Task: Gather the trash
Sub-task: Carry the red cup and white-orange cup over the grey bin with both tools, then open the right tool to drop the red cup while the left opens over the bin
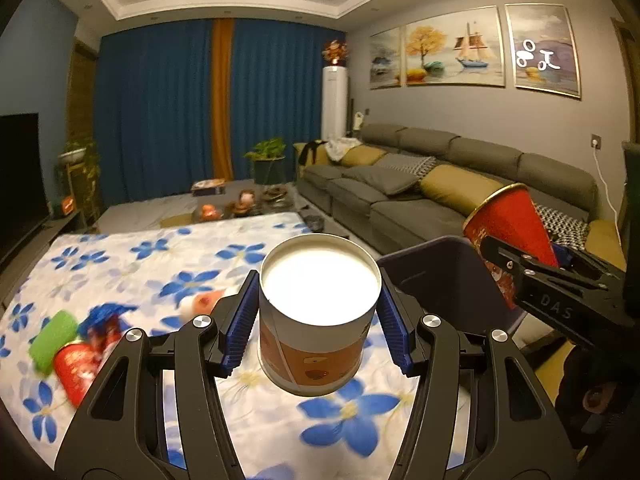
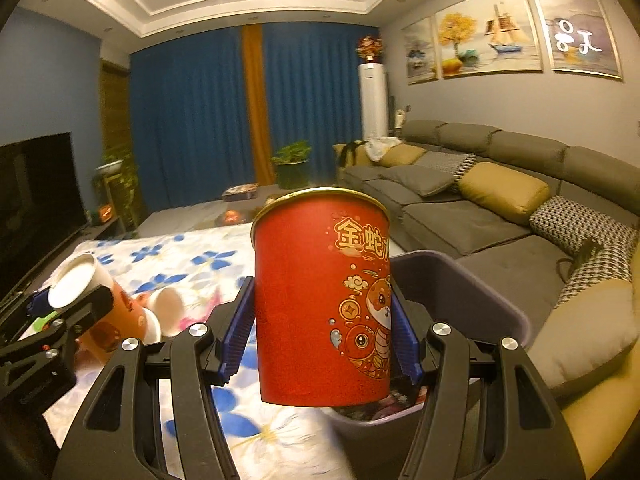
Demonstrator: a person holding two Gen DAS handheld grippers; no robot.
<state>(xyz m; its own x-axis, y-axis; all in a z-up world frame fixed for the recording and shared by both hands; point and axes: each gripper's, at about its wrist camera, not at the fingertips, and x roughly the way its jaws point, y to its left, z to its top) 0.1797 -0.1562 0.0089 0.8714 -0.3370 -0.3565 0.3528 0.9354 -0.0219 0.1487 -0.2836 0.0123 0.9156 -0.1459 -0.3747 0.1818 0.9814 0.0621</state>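
My left gripper (image 1: 318, 320) is shut on a brown-and-white paper cup (image 1: 316, 340), held upright above the flowered tablecloth (image 1: 140, 264); the cup also shows in the right wrist view (image 2: 100, 304). My right gripper (image 2: 322, 332) is shut on a red paper cup (image 2: 320, 300) with a cartoon snake print, held over the near rim of the purple trash bin (image 2: 480, 296). The red cup also shows in the left wrist view (image 1: 508, 232), tilted above the bin (image 1: 440, 280). The bin holds some dark trash at the bottom.
On the table to the left lie a green sponge-like block (image 1: 54, 340), a red cup on its side (image 1: 78, 364), a blue wrapper (image 1: 106, 314) and a white cup (image 2: 168, 312). A grey sofa (image 2: 480, 208) runs along the right. A TV (image 2: 36, 200) stands at left.
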